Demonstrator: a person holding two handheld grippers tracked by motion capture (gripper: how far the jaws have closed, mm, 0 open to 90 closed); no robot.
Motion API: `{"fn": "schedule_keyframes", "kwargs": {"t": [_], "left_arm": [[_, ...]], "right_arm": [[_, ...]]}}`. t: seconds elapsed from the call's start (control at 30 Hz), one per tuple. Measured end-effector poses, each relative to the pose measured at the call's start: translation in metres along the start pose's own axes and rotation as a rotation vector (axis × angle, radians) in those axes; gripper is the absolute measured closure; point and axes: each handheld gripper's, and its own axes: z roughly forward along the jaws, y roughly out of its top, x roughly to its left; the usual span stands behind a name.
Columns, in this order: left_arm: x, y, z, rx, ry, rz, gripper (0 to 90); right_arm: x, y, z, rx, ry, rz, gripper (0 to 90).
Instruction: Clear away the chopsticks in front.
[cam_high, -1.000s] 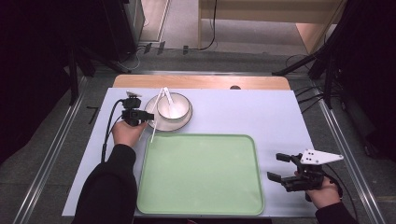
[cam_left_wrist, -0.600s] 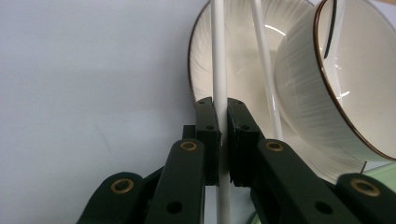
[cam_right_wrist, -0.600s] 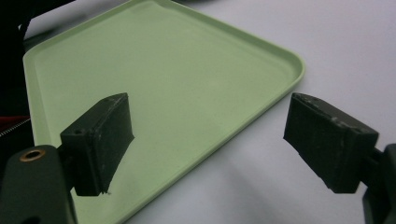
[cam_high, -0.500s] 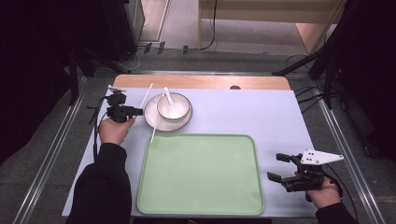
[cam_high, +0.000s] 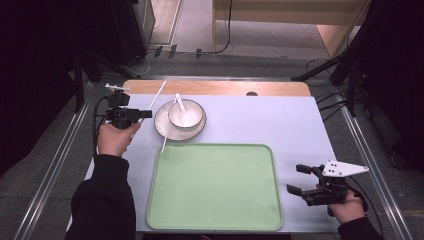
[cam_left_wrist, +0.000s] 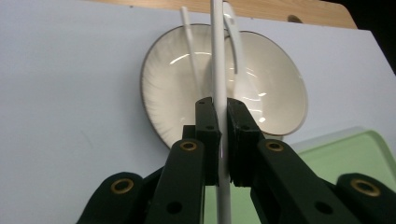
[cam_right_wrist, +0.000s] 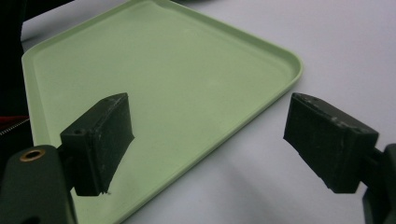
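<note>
Jaws of left gripper (cam_left_wrist: 223, 140) clamp a slim, smooth white rod (cam_left_wrist: 219, 70).

Table (cam_high: 280, 125) w/ pale blue top. On it: green tray (cam_high: 215, 187) near front, white plate (cam_high: 167, 131) w/ bowl behind tray.

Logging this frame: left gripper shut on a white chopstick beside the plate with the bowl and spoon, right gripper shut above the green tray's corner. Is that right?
One thing is wrong: the right gripper is open, its jaws wide apart over the green tray's corner in the right gripper view. The left gripper is indeed shut on the white chopstick, with the plate, bowl and spoon beside it.
</note>
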Motion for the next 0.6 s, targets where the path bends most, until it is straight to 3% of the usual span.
{"fn": "schedule_keyframes", "kwargs": {"t": [0.3, 0.6], "left_arm": [[-0.039, -0.013, -0.011, 0.018, -0.065, 0.072, 85.5], [-0.064, -0.043, -0.013, 0.015, -0.098, 0.101, 85.5]], "right_arm": [[0.001, 0.000, -0.001, -0.002, 0.000, -0.003, 16.2], [0.000, 0.000, -0.002, -0.003, -0.003, -0.013, 16.2]]}}
